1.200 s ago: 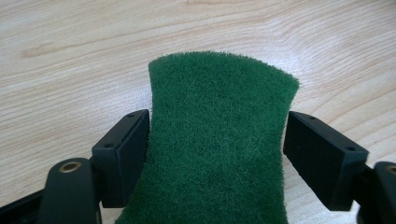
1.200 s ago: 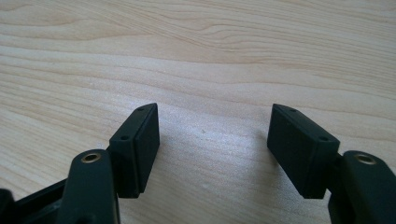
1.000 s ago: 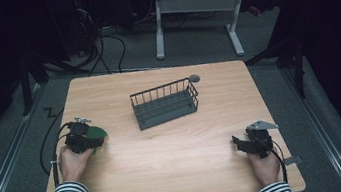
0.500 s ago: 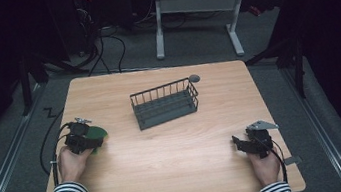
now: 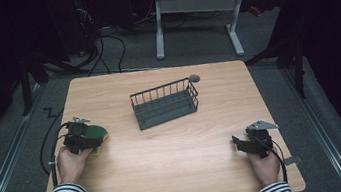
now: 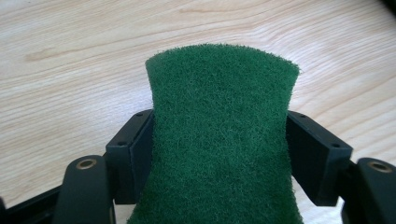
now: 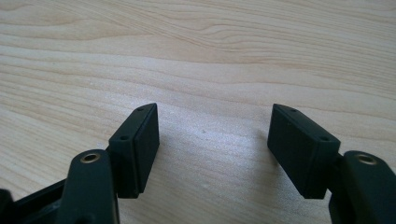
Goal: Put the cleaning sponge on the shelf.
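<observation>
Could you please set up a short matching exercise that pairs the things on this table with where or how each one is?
Things:
1. sponge
2. wire basket
3. left hand-held gripper
4. right hand-held gripper

Places or states:
A. stands empty near the middle of the wooden table
B. jaws apart over bare wood, holding nothing
C. green, pinched in at its sides between two black jaws
D. closed on something at the table's left edge

Pairs: 1-C, 2-A, 3-D, 4-B
</observation>
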{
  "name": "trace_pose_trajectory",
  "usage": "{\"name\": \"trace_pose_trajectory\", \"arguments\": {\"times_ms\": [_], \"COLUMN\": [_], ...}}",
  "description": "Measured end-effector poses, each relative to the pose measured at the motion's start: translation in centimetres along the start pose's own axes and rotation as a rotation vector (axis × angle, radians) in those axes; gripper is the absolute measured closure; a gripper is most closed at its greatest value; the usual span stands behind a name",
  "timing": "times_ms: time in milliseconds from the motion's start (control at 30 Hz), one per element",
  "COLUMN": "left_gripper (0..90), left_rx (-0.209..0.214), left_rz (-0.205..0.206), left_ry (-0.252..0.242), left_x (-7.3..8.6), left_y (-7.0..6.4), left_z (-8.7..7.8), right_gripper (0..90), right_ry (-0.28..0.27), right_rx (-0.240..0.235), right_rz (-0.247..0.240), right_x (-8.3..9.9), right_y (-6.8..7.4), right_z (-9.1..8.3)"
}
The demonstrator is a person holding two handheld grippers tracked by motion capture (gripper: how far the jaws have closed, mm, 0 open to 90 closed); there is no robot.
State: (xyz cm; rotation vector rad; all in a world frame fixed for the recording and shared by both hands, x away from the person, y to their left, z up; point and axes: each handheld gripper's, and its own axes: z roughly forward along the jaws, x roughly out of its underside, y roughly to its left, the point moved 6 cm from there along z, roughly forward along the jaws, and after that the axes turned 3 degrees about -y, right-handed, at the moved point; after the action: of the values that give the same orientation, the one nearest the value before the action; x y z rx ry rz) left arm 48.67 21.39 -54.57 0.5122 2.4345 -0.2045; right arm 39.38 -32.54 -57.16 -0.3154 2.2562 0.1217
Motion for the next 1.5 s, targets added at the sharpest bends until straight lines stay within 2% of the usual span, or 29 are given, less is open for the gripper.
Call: {"name": "trace_pose_trajectory", "arguments": {"times_ms": [233,433,733,933,1000,1200,1500], "left_gripper": [30.8,30.9,30.8,30.9,30.9,30.9,30.9], "left_rx": [0.059,0.071,0.089,0.113,0.114,0.119,0.154], "left_rz": [-0.043,-0.071,-0.063,-0.071,-0.064,-0.038,-0.023], "left_ry": [-0.021,-0.02,-0.015,-0.039,-0.033,-0.045,-0.078], "left_x": [-0.5,-0.5,-0.5,-0.8,-0.8,-1.6,-3.5], "left_y": [-1.1,-1.1,-1.9,-2.5,-2.5,-3.2,-4.4], "left_z": [-1.4,-1.9,-2.7,-3.7,-3.9,-4.7,-6.3], "right_gripper": [33.3,33.1,32.9,32.9,32.9,32.8,32.7], "right_ry": [0.001,0.002,0.002,0.003,0.003,0.001,0.002], "right_rx": [0.0,-0.001,-0.003,-0.003,-0.003,-0.004,-0.004], "right_rz": [0.0,0.0,0.0,0.001,0.001,-0.001,-0.001], "right_x": [0.0,0.0,0.0,0.0,0.0,0.0,0.0], "right_y": [0.0,0.0,0.1,0.1,0.1,0.1,0.1], "right_z": [0.0,0.0,0.0,0.0,0.0,0.0,0.0]}}
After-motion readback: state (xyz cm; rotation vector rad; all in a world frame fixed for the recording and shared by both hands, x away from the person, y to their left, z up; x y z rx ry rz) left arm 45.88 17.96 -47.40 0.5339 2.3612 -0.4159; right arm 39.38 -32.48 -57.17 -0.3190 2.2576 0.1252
